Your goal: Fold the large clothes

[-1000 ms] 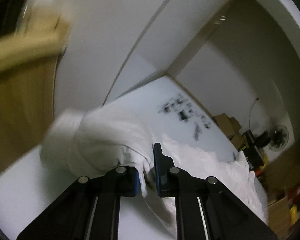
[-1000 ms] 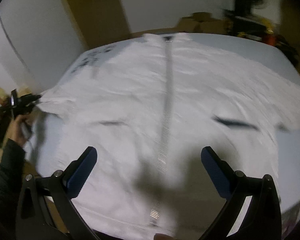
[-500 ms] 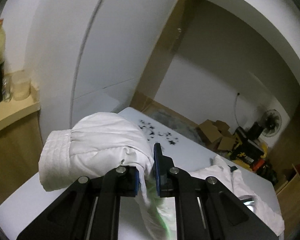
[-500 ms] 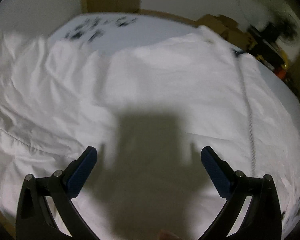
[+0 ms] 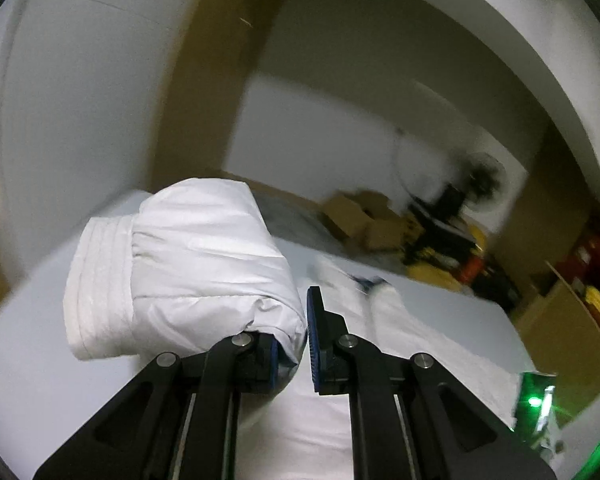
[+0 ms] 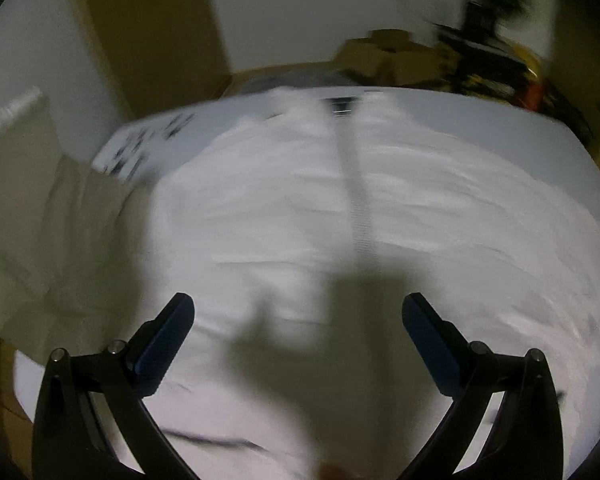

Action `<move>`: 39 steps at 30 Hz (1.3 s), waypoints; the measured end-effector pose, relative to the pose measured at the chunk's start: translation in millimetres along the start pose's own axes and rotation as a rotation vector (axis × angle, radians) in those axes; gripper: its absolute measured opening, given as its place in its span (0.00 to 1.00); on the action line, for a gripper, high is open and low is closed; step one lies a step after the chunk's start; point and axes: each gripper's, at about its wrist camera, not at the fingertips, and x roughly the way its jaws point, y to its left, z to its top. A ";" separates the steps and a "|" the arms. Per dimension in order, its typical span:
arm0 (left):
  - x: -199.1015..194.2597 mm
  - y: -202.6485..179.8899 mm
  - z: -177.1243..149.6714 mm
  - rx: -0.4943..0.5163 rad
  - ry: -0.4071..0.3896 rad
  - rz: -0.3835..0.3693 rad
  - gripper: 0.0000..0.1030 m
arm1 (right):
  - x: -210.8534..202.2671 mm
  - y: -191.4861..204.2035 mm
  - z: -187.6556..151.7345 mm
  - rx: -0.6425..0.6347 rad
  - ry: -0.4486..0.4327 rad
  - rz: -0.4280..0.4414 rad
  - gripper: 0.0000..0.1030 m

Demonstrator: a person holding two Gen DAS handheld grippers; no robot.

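Note:
A large white zip-up jacket (image 6: 340, 232) lies spread on a white table, its zipper (image 6: 356, 200) running away from me down the middle. My left gripper (image 5: 296, 344) is shut on the jacket's sleeve (image 5: 188, 280), holding the cuffed end lifted above the table; the rest of the jacket (image 5: 400, 340) trails below and to the right. My right gripper (image 6: 300, 332) is open and empty, hovering over the near part of the jacket's body, its shadow falling on the cloth. The right wrist view is blurred.
The white table (image 6: 520, 120) has dark printed marks (image 6: 140, 148) at its far left corner. Cardboard boxes (image 5: 364, 216), a fan (image 5: 484, 176) and yellow and red clutter (image 5: 460, 264) stand beyond the far edge. A wooden door frame (image 5: 208, 80) rises at the left.
My left gripper has lifted the sleeve higher and swung right towards the jacket's body. My right gripper stayed open and swept across the jacket to face the zipper again.

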 end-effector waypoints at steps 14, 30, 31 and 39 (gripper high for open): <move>161.2 -141.0 -195.7 0.309 0.374 0.088 0.13 | -58.7 -183.2 -68.6 0.308 -0.041 -0.038 1.00; -48.1 -35.5 -165.4 0.081 0.083 -0.121 1.00 | -58.0 -60.9 -22.9 -0.062 -0.101 0.014 1.00; -59.5 -24.5 -165.9 0.087 0.068 -0.053 1.00 | -47.6 -35.4 -16.5 -0.120 -0.068 0.027 1.00; -92.3 44.6 -186.4 -0.058 0.185 0.081 1.00 | 55.6 128.1 0.7 -0.473 0.057 -0.084 0.99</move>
